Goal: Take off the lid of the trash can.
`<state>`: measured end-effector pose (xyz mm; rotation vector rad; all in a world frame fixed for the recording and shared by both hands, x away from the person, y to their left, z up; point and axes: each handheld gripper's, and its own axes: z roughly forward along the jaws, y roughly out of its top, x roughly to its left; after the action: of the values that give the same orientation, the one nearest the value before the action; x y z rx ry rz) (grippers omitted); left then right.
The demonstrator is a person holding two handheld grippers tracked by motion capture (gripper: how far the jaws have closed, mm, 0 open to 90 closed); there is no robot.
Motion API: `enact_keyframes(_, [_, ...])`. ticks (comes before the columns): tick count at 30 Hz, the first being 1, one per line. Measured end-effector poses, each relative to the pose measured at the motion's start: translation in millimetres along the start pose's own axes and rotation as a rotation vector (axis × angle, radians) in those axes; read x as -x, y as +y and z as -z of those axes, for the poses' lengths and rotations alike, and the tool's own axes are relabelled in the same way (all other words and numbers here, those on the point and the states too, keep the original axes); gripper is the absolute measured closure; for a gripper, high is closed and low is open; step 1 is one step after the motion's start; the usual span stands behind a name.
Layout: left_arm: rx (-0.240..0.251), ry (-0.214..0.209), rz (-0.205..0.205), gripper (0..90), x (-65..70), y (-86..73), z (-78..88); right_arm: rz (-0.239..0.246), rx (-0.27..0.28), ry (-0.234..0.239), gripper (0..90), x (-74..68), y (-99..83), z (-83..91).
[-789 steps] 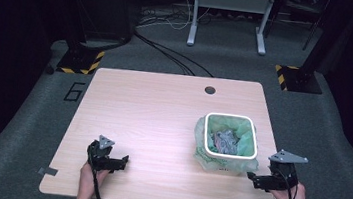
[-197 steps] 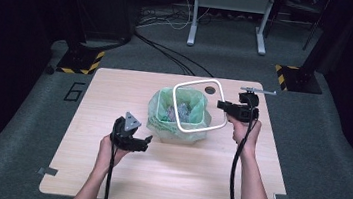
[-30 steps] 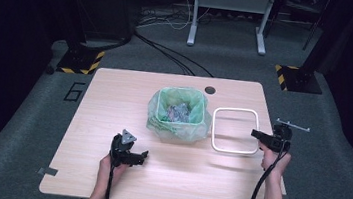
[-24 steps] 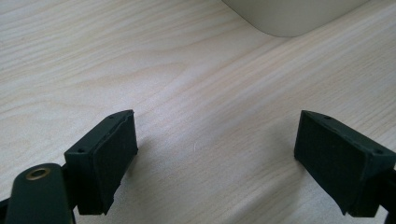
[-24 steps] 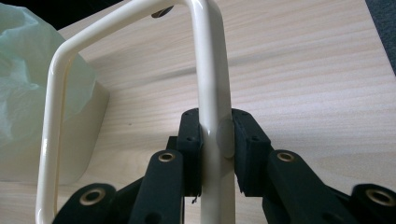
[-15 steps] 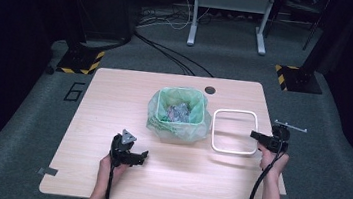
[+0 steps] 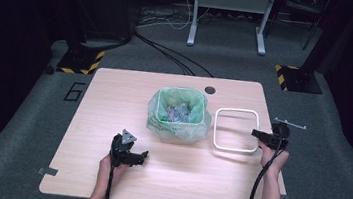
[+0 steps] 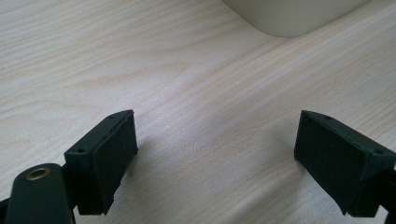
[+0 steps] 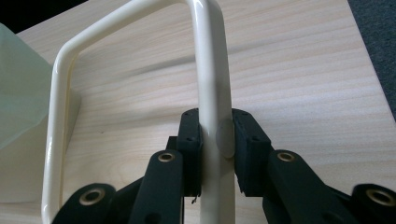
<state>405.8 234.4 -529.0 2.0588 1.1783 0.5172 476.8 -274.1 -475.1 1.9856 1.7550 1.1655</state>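
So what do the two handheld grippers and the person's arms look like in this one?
Both grippers, left gripper and right gripper, are black with two flat, blocky jaws, brass-coloured pivot rivets and a black cable trailing back. Each carries a grey three-cornered plate on top. The forearms show no sleeves.

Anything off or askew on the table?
Yes: the white rim ring is off the bin, held clear of the table by the right gripper, clamped on one side. The green liner's edge hangs loose around the bin. Nothing spilled or damaged.

Right gripper (image 7: pixel 261 136) holding white ring (image 7: pixel 235 130), beside green-lined bin (image 7: pixel 179 115)
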Motion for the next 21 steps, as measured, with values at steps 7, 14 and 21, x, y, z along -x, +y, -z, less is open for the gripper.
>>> enact_keyframes(7, [0.001,0.000,0.000,13.0,0.0,0.0,0.0,-0.003,-0.010,-0.018,74.3,1.4,4.0,-5.6])
enact_keyframes(14, [0.001,0.000,0.000,13.0,0.0,0.0,0.0,0.005,-0.039,-0.057,74.1,2.8,8.8,-16.7])
enact_keyframes(21, [0.000,0.000,-0.001,13.0,-0.1,0.0,0.0,-0.018,-0.059,-0.074,74.1,7.7,8.3,-25.8])
